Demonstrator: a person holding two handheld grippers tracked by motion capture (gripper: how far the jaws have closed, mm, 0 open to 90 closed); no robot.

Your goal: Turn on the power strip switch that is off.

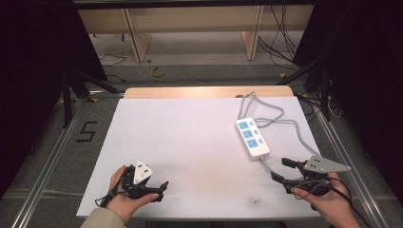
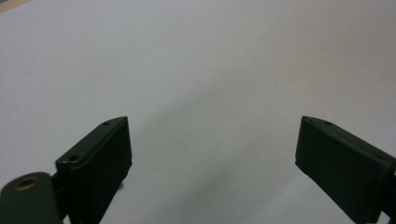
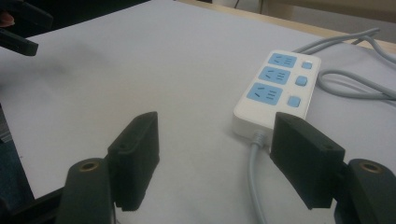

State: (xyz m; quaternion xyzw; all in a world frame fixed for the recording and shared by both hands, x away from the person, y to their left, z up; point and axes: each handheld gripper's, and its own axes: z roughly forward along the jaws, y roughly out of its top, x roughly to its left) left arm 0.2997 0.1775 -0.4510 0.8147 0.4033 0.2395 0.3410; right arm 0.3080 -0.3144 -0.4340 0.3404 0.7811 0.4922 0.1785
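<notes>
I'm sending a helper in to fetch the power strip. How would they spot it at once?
Look at the white table, on its right side, just ahead of the open right gripper. There lies the power strip: a white bar with three blue sockets, a small button beside each, and a grey cable looping behind it.

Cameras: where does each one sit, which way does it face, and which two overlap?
High view: above the person's side, looking forward and down on the white table; both hands, left gripper, right gripper.
Left gripper view: rides that gripper, looks over bare table between open fingers.
Right gripper view: rides the right gripper, faces the power strip.
The high and right gripper views share the strip and its grey cable.
</notes>
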